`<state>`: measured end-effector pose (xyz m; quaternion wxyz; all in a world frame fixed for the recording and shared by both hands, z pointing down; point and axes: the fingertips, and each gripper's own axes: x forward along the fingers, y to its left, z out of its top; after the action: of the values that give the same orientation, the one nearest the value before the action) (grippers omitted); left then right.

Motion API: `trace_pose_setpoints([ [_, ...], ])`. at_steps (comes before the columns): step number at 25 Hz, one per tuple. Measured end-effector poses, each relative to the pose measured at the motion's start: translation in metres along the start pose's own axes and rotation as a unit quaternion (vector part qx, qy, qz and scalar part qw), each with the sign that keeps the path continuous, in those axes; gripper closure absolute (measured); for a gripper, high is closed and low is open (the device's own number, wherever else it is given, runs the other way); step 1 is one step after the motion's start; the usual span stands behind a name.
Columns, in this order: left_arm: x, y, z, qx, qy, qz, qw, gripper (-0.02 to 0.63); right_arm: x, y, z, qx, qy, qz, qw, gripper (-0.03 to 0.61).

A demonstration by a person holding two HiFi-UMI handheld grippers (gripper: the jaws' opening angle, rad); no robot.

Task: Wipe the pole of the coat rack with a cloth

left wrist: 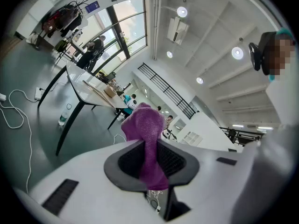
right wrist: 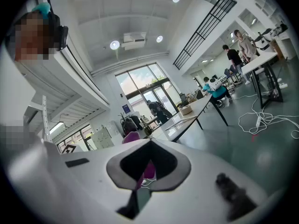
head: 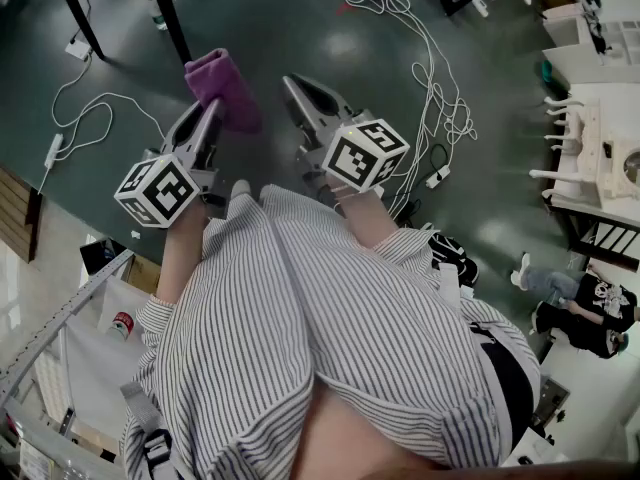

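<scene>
Right now the left gripper is clamped on the purple cloth. Its pads pinch the lower part and the rest bunches up past the tips. The right gripper sits just right of the cloth, jaws closed with nothing between them; the purple seen through its gap is the cloth beyond it. Both grippers point about level, out over the floor. Cables lie on the floor right of the cloth, and table legs stand left of it and further out. Neither gripper view shows a pole. In the head view, far right of the cloth, there is a white pegged stand. It may be the rack, I can't tell, and its pole can't be made out. If it is the rack, it lies well apart from the cloth, out past the right gripper. The empty right hand would then be nearer, while the left, which has the cloth, would need a swing rightward to reach it. The pole is likely upright, so the strokes should run up and down it. Wiping has not started.
</scene>
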<state>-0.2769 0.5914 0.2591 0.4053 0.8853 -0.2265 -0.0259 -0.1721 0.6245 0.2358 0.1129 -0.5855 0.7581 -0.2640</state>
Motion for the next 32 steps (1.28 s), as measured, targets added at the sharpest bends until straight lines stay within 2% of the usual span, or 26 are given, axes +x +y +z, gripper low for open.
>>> trace_pose_setpoints([
  [12, -0.014, -0.005, -0.005, 0.007, 0.002, 0.002, 1.0000, 0.534, -0.007, 0.012, -0.007, -0.006, 0.004, -0.004, 1.000, 0.565],
  [19, -0.013, -0.007, -0.012, 0.015, 0.009, 0.011, 0.9998, 0.534, -0.013, 0.015, -0.011, -0.049, 0.021, -0.004, 0.999, 0.563],
  [22, -0.009, -0.012, -0.018, 0.019, 0.012, 0.017, 0.9996, 0.534, -0.020, 0.009, -0.012, -0.030, 0.024, -0.004, 0.999, 0.563],
  [27, -0.003, -0.016, -0.022, 0.055, 0.017, 0.032, 0.9978, 0.534, -0.031, -0.004, -0.016, 0.010, 0.021, 0.007, 1.000, 0.563],
  [32, 0.016, -0.020, -0.028, 0.050, 0.012, 0.033, 0.9981, 0.534, -0.040, -0.023, -0.014, 0.019, 0.020, 0.001, 1.000, 0.563],
])
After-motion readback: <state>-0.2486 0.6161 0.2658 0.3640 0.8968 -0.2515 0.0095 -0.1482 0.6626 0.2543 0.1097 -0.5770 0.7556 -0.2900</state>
